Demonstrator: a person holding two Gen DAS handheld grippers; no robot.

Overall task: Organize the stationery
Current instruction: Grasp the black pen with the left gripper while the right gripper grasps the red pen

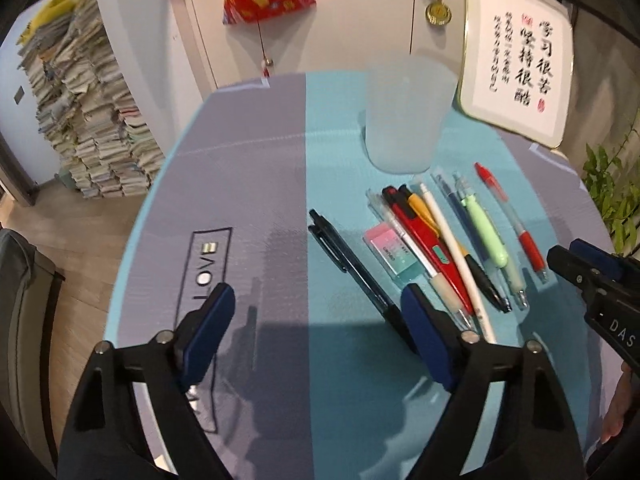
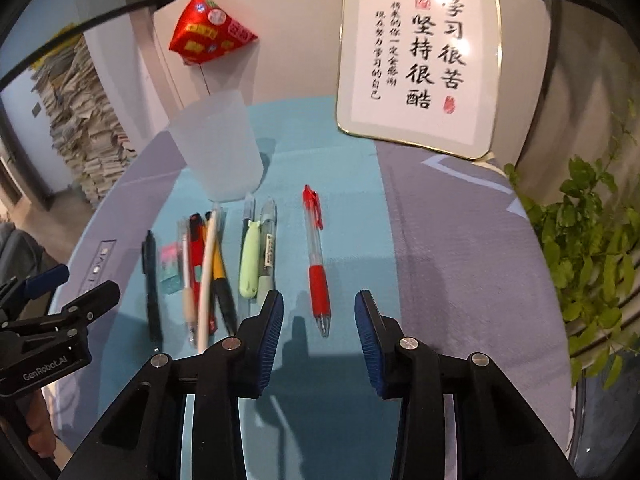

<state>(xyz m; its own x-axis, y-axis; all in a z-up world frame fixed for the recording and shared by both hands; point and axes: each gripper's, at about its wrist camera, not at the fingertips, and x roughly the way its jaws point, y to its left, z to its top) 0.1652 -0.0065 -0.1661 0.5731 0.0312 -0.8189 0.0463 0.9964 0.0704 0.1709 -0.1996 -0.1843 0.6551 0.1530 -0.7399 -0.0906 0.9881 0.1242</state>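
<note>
— Left wrist view first: where's the left tool (image 1: 316, 320)?

— Jaws spread wide, empty, over the blue-and-grey table (image 1: 248, 168). The slim black pen (image 1: 348, 258) lies just beyond its right finger; the pen cluster and pink-and-mint eraser (image 1: 390, 250) sit further right, the frosted plastic cup (image 1: 404, 116) far behind.

— And the right wrist view?

— The right tool (image 2: 319, 330) gapes open too, holding nothing. The red-gripped clear pen (image 2: 318, 264) lies just ahead, its tip between the fingers. The pale green pen (image 2: 250, 266) is just left.

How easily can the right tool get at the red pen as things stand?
Probably easily: the right tool is open, the red pen lies apart from the other pens, and nothing sits between them.
</note>
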